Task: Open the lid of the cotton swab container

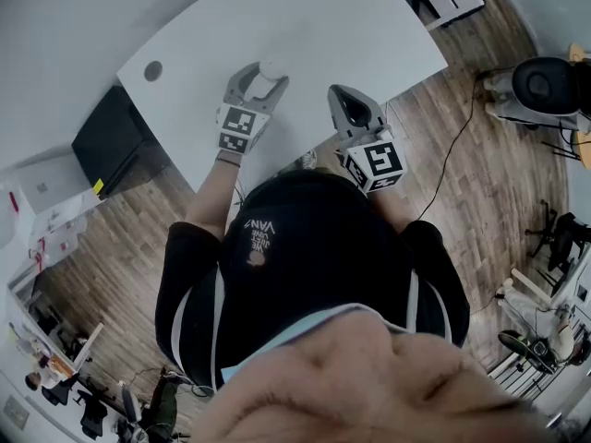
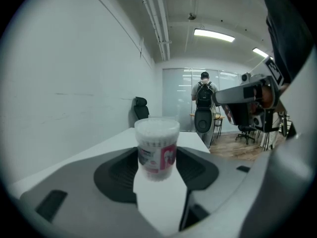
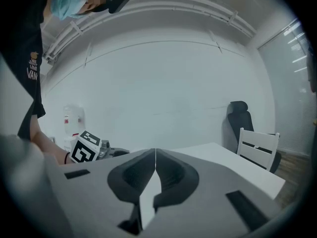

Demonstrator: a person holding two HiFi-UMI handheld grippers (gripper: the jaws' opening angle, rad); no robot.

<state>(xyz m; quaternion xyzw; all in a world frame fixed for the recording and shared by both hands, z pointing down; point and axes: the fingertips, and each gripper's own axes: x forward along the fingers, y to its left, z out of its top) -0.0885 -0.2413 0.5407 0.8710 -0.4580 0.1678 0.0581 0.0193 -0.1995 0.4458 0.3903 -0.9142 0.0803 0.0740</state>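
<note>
The cotton swab container [image 2: 157, 148], a clear round tub with a pink-and-white label and its lid on, stands upright on the white table [image 1: 305, 35]. My left gripper [image 2: 157, 165] is shut on it, a pad against each side of the tub near the fingertips. From the head view the container [image 1: 272, 69] shows as a small white round between the left gripper's [image 1: 261, 79] tips. My right gripper [image 1: 342, 95] hovers over the table's near edge to the right, shut on nothing. Its pads meet in the right gripper view [image 3: 155, 158].
The table has a round cable hole [image 1: 153, 70] at its far left. A black cabinet [image 1: 111, 141] stands by the left corner. A white chair [image 3: 257, 145] and a black office chair [image 3: 239, 115] stand beyond the table. A person with a backpack [image 2: 204, 95] is far off.
</note>
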